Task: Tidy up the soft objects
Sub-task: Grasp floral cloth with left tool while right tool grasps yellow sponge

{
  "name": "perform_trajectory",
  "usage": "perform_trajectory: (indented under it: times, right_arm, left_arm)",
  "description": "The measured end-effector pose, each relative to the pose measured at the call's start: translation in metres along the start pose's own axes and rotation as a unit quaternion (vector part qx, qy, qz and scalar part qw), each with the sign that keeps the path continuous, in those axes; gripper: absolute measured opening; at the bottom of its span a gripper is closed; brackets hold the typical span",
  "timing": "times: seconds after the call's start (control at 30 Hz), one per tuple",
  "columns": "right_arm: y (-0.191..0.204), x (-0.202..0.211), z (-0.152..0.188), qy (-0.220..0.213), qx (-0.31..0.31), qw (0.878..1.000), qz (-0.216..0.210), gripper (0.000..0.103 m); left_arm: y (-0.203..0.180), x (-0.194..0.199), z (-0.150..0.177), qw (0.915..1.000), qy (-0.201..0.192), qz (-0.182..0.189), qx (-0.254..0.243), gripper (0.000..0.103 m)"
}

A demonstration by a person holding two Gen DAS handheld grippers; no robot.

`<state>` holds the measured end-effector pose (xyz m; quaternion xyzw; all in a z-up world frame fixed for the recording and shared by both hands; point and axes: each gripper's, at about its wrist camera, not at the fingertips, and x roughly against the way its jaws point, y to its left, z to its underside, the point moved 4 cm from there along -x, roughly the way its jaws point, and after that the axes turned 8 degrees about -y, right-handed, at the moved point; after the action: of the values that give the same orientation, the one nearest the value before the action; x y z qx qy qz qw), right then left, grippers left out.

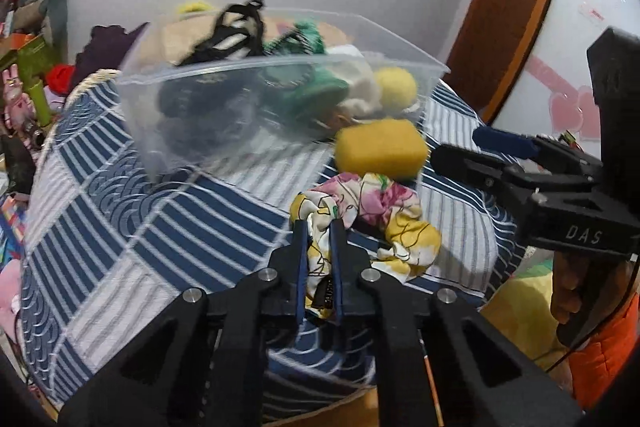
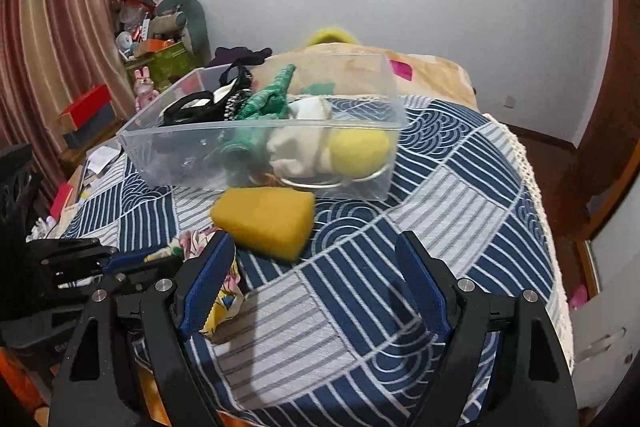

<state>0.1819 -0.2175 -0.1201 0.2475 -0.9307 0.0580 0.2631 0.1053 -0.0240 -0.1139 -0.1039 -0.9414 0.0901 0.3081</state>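
Note:
My left gripper (image 1: 319, 227) is shut on a crumpled floral cloth (image 1: 372, 211), yellow, pink and white, which rests on the blue-and-white striped cover (image 1: 160, 227). A yellow sponge (image 1: 380, 147) lies just beyond the cloth, against a clear plastic bin (image 1: 168, 99). The bin holds a black strappy item (image 1: 232, 31), a green knit piece (image 1: 308, 43), a white cloth (image 1: 360, 83) and a yellow ball (image 1: 396, 87). My right gripper (image 2: 316, 247) is open and empty, hovering above the cover in front of the sponge (image 2: 266, 219); it shows at the right of the left wrist view (image 1: 472, 147). The floral cloth (image 2: 224, 291) lies by its left finger.
The cover drapes a round table with a lace edge (image 2: 528, 195). A beige blanket (image 2: 420, 71) lies behind the bin (image 2: 360, 163). Toys and boxes (image 2: 160, 55) crowd the left by a curtain (image 2: 52, 39). A wooden door frame (image 1: 504, 11) stands right.

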Motion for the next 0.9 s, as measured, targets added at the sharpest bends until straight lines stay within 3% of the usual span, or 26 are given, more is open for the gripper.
perform_trajectory:
  times: [0.33, 0.63, 0.73, 0.9]
  right_arm:
    - [0.028, -0.027, -0.005, 0.014, 0.020, 0.999, -0.024, 0.081]
    - [0.033, -0.053, 0.006, 0.047, 0.021, 0.998, -0.025, 0.080]
    - [0.033, -0.049, 0.006, 0.043, 0.022, 0.998, -0.027, 0.066]
    - [0.035, -0.037, 0.002, 0.026, 0.031, 0.999, -0.028, 0.063]
  left_arm:
    - [0.042, 0.036, -0.025, 0.9969, -0.058, -0.051, 0.018, 0.009]
    - [0.045, 0.046, -0.039, 0.9943, -0.085, -0.061, 0.020, 0.009]
    - [0.043, 0.047, -0.043, 0.9940, -0.091, -0.056, 0.023, 0.009]
    - [0.039, 0.050, -0.048, 0.9929, -0.105, -0.050, 0.026, 0.009]
